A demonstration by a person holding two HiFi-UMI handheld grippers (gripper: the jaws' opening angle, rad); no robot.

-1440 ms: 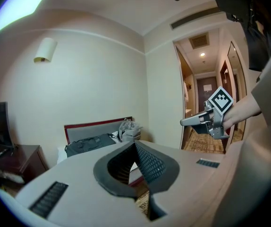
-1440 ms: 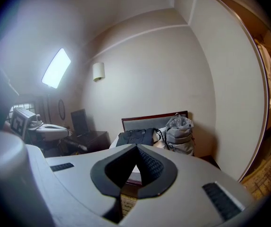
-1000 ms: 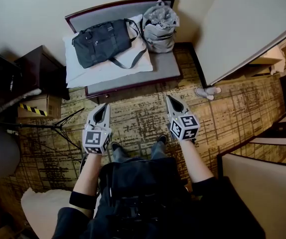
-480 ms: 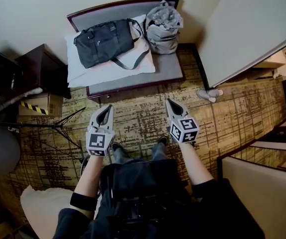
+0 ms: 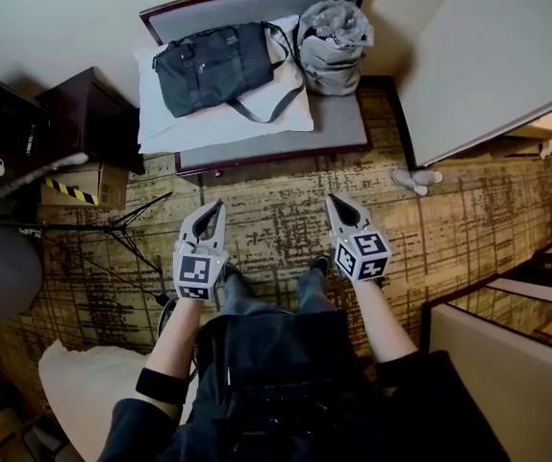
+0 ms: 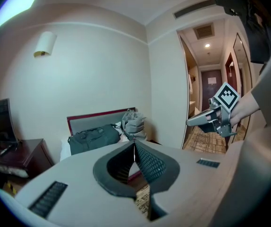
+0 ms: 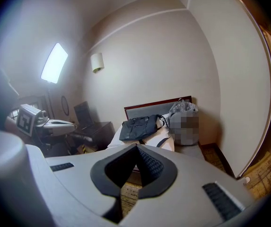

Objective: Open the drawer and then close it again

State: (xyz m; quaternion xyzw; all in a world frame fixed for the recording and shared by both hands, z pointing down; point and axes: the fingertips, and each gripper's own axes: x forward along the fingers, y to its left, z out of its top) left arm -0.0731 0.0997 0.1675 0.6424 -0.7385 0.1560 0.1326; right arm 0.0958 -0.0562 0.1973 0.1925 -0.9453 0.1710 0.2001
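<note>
My left gripper (image 5: 215,206) and right gripper (image 5: 333,200) hang side by side over the patterned carpet, in front of the person's legs. Both point toward a low bench (image 5: 348,133) and both are shut with nothing between the jaws. The left gripper view shows its dark pads (image 6: 145,163) meeting at a point (image 6: 134,145), with the right gripper (image 6: 192,122) off to the right. In the right gripper view the jaws (image 7: 136,148) are likewise closed, and the left gripper (image 7: 71,125) is at the left. A dark wooden cabinet (image 5: 88,114) stands at the left; I cannot make out a drawer front.
On the bench lie a dark duffel bag (image 5: 213,64), a white pillow (image 5: 209,123) and a grey backpack (image 5: 334,37). A tripod (image 5: 112,243) and a taped cardboard box (image 5: 74,189) stand at the left. A white wall panel (image 5: 497,56) and slippers (image 5: 417,176) are at the right.
Both grippers have sunk a little and sit lower in the head view. The bench and bags have shifted right in that view. Both jaws stayed shut.
</note>
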